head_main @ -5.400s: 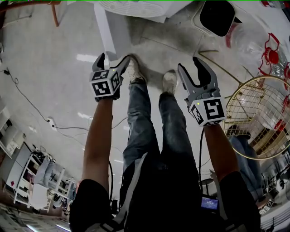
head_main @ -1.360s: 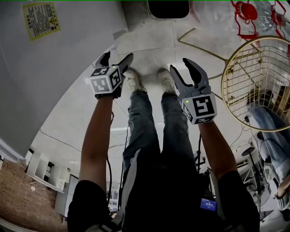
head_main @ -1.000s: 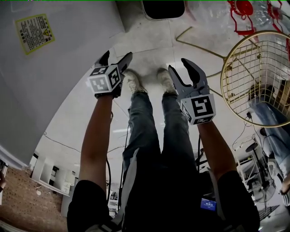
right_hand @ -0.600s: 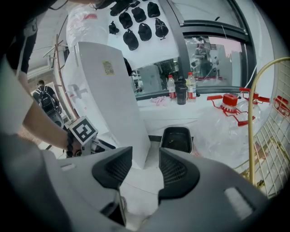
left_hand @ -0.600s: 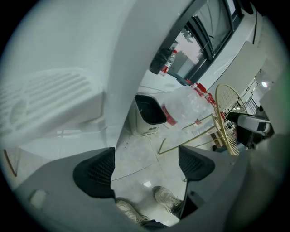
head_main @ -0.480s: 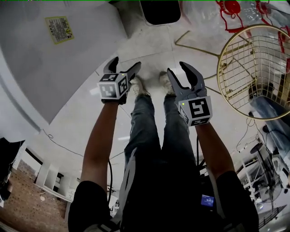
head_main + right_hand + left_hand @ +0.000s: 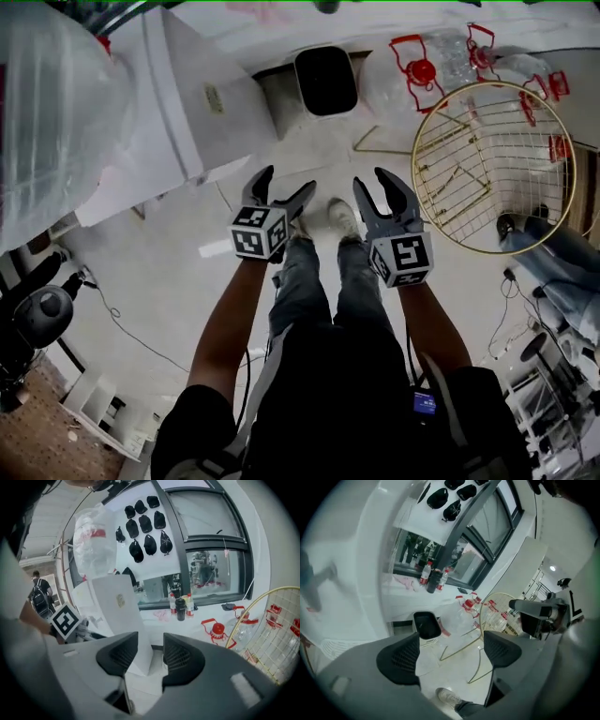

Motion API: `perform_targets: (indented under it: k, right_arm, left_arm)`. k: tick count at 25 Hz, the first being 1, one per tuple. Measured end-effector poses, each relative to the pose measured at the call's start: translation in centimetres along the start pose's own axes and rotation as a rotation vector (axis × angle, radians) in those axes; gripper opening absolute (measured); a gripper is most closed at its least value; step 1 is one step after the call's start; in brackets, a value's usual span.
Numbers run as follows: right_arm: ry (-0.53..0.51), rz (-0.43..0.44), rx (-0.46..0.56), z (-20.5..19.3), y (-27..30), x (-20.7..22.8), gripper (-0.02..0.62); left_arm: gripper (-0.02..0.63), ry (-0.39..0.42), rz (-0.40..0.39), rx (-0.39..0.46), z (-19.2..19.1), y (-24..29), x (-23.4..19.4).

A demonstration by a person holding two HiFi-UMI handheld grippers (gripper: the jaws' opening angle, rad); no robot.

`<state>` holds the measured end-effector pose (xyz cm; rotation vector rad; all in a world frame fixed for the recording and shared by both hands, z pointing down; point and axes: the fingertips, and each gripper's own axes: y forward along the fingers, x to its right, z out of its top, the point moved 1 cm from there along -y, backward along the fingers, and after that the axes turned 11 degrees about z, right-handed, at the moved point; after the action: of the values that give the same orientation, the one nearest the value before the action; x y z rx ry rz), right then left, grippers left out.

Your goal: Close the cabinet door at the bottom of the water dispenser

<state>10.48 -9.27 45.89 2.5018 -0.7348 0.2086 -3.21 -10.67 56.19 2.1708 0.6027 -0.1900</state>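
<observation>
Two hand-held grippers, both empty, raised over the floor near a water dispenser.

Left gripper point(image 7: 290, 178): fingers point(image 7: 399, 660) spread wide, released, touching nothing. Right gripper point(image 7: 371, 180): fingers point(image 7: 119, 656) partly open, just drawn slightly closer, nothing between them. Both point forward and down over the person's shoes point(image 7: 342, 217) and the floor point(image 7: 169, 281). Water dispenser point(image 7: 183, 112): white, upright, long axis vertical, large bottle point(image 7: 47, 122) on top, ahead and left of the left gripper, well apart from both. Its bottom cabinet door cannot be made out. Beyond: black bin point(image 7: 325, 80), red-handled bottles point(image 7: 422, 70), gold wire basket point(image 7: 487, 169) at right.
</observation>
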Motion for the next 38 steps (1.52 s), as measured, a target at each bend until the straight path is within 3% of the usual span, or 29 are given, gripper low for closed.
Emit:
perform_targets:
  k: [5, 11, 17, 22, 28, 32, 38]
  right_arm:
    - [-0.030, 0.019, 0.061, 6.1, -4.6, -2.0, 0.159]
    - [-0.093, 0.053, 0.118, 11.8, -8.2, -3.3, 0.134]
    - [-0.134, 0.077, 0.193, 15.9, -11.7, -4.4, 0.092]
    - [-0.171, 0.110, 0.224, 19.0, -13.8, -6.0, 0.063]
    - [-0.201, 0.172, 0.280, 21.1, -15.3, -8.4, 0.048]
    - [-0.222, 0.200, 0.290, 22.1, -15.6, -9.8, 0.005]
    - [-0.253, 0.224, 0.321, 24.4, -15.3, -10.3, 0.005]
  left_arm:
    - [0.420, 0.005, -0.035, 0.103, 5.3, -6.8, 5.2]
    - [0.391, 0.054, -0.022, 0.262, 13.0, -12.9, 8.6]
    - [0.304, 0.083, 0.017, 0.384, 17.7, -19.1, 9.8]
    - [0.225, 0.096, 0.054, 0.460, 20.1, -23.2, 11.0]
    - [0.178, 0.123, 0.083, 0.524, 21.6, -27.3, 12.3]
    - [0.138, 0.134, 0.126, 0.576, 22.5, -29.8, 12.0]
    - [0.072, 0.127, 0.169, 0.622, 24.1, -31.9, 10.5]
